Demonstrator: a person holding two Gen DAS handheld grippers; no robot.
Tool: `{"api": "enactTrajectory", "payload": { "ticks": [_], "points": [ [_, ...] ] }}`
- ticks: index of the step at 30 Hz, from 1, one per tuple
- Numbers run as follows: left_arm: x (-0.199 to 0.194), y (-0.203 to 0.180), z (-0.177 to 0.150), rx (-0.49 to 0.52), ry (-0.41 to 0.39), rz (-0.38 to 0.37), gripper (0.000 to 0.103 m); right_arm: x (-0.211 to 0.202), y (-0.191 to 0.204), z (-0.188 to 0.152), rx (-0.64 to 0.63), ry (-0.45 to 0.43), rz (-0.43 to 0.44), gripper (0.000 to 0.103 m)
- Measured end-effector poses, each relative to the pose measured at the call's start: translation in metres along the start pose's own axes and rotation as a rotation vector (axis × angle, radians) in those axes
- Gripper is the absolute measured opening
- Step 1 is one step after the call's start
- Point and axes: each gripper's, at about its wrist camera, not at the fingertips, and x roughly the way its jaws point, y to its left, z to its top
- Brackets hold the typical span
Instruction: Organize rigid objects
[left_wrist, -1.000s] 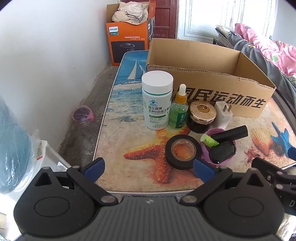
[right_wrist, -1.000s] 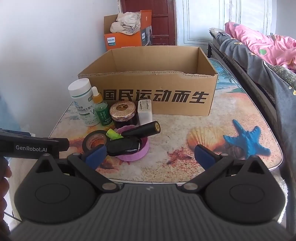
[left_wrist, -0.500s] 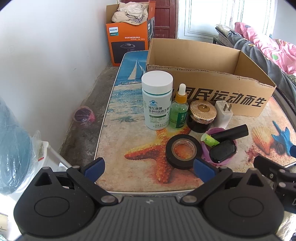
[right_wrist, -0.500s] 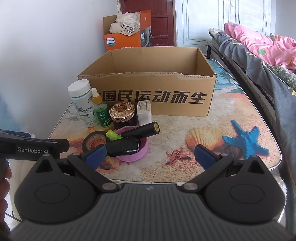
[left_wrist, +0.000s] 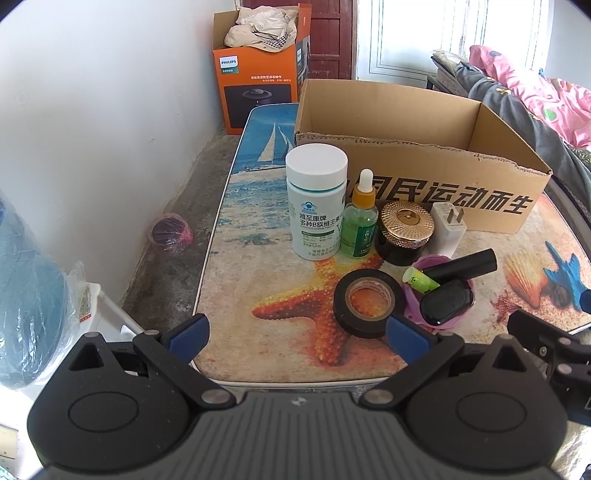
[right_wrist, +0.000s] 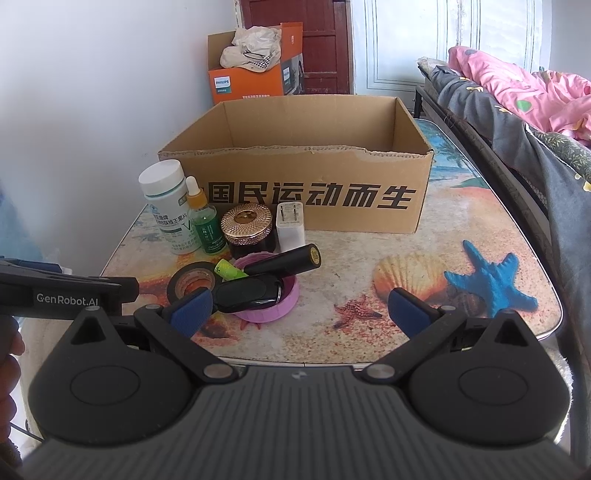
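Observation:
Small items cluster on the table before an open cardboard box (left_wrist: 439, 192) (right_wrist: 310, 195): a white pill bottle (left_wrist: 317, 206) (right_wrist: 168, 206), a green dropper bottle (left_wrist: 360, 221) (right_wrist: 207, 225), a gold-lidded dark jar (left_wrist: 405, 232) (right_wrist: 249, 230), a white charger plug (left_wrist: 448, 227) (right_wrist: 291, 225), a black tape roll (left_wrist: 368, 302) (right_wrist: 192, 282), and a purple dish (left_wrist: 424, 295) (right_wrist: 277, 310) with a black tube (left_wrist: 461, 266) (right_wrist: 284, 260), a green stick (left_wrist: 419, 279) and a black fob (left_wrist: 447, 301) (right_wrist: 247, 293). My left gripper (left_wrist: 297, 334) and right gripper (right_wrist: 301, 312) hover open at the near edge, holding nothing.
The table (right_wrist: 480, 229) carries a beach print. A white wall runs along the left, with an orange box (left_wrist: 258, 70) at the far end. A bed with grey and pink bedding (right_wrist: 517, 110) borders the right side. A bagged bundle (left_wrist: 29, 314) sits at near left.
Both views have shifted only slightly; the right gripper has edged a little closer to the table. Nothing was taken hold of or moved.

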Motion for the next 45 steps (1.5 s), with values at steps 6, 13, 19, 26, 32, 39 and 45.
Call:
{"api": "enactTrajectory", "payload": {
  "ticks": [6,13,19,26,32,39,45],
  "points": [
    [0.000,0.001,0.000,0.001,0.001,0.002,0.102,0.000,0.000,-0.001,0.006,0.003,0.002,0.102],
    [0.000,0.001,0.000,0.001,0.002,0.004,0.102,0.001,0.000,-0.001,0.005,0.003,0.003,0.102],
    [0.000,0.001,0.000,0.001,0.003,0.005,0.102,0.002,0.000,-0.001,0.005,0.004,0.004,0.102],
    [0.000,0.001,-0.001,0.002,0.004,0.006,0.102,0.002,0.000,-0.001,0.006,0.004,0.003,0.102],
    [0.001,0.001,-0.001,0.002,0.005,0.008,0.102,0.003,0.001,0.001,0.009,0.003,0.003,0.102],
    [0.006,0.001,0.004,0.004,0.011,0.011,0.102,0.006,-0.002,0.005,0.017,-0.002,0.008,0.102],
    [0.017,-0.001,0.008,0.013,0.027,0.005,0.102,0.018,-0.009,0.007,0.051,0.004,0.023,0.102]
  ]
}}
